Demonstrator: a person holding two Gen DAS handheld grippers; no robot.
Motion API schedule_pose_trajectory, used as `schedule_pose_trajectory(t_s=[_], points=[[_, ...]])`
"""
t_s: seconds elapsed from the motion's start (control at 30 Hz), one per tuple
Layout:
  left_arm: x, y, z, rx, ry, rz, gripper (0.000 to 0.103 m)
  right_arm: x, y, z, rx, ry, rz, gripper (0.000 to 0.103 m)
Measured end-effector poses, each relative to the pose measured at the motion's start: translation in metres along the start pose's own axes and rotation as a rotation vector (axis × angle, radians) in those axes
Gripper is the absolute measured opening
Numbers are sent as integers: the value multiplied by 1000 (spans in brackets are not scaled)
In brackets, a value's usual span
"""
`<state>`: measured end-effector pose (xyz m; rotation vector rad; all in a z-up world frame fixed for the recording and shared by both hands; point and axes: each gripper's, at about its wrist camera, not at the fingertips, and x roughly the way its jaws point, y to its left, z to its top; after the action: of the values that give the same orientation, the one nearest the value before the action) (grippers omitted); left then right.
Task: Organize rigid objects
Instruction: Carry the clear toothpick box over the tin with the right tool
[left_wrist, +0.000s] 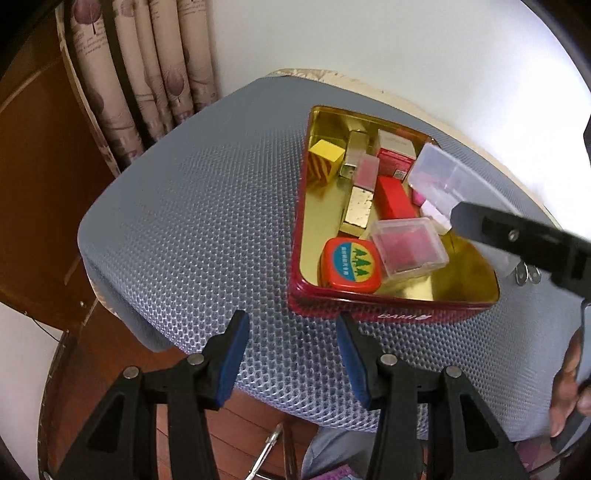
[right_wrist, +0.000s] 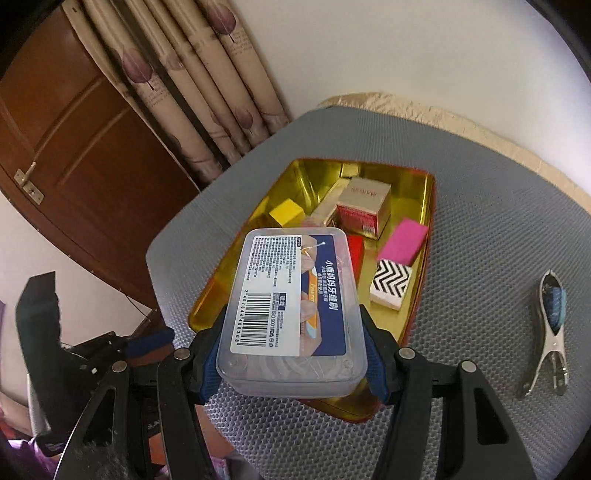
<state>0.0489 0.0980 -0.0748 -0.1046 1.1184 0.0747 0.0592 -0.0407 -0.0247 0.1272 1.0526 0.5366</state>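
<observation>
A red tin (left_wrist: 369, 312) with a gold inside lies on a grey mesh cushion (left_wrist: 192, 206). In it are a yellow cube (left_wrist: 325, 157), gold bars (left_wrist: 356, 210), a red box (left_wrist: 393, 197), a clear pink-filled case (left_wrist: 408, 249) and a round orange AAA tin (left_wrist: 351, 267). My right gripper (right_wrist: 291, 347) is shut on a clear plastic box with a barcode label (right_wrist: 291, 295), held over the near part of the tin (right_wrist: 430, 206). That box (left_wrist: 439, 173) also shows in the left wrist view. My left gripper (left_wrist: 291, 358) hangs open over the cushion beside the tin, with nothing between its pads.
A nail clipper (right_wrist: 546, 332) lies on the cushion right of the tin. A pink block (right_wrist: 402, 242) and a zigzag-patterned block (right_wrist: 391, 284) sit in the tin. Curtains (right_wrist: 221, 92) and a wooden door (right_wrist: 85, 147) stand behind. A hand (left_wrist: 569, 387) shows at right.
</observation>
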Motion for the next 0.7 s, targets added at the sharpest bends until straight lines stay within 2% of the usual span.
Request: schedule_pose_trajectory(t_s=[0.27,0.7], points=[[7,6,1,-34,31,-12,50,20,2,-1,-15,30,-20,58],[9,7,3,-35,33,0,50,36,7,1,-31,39,-49,59]])
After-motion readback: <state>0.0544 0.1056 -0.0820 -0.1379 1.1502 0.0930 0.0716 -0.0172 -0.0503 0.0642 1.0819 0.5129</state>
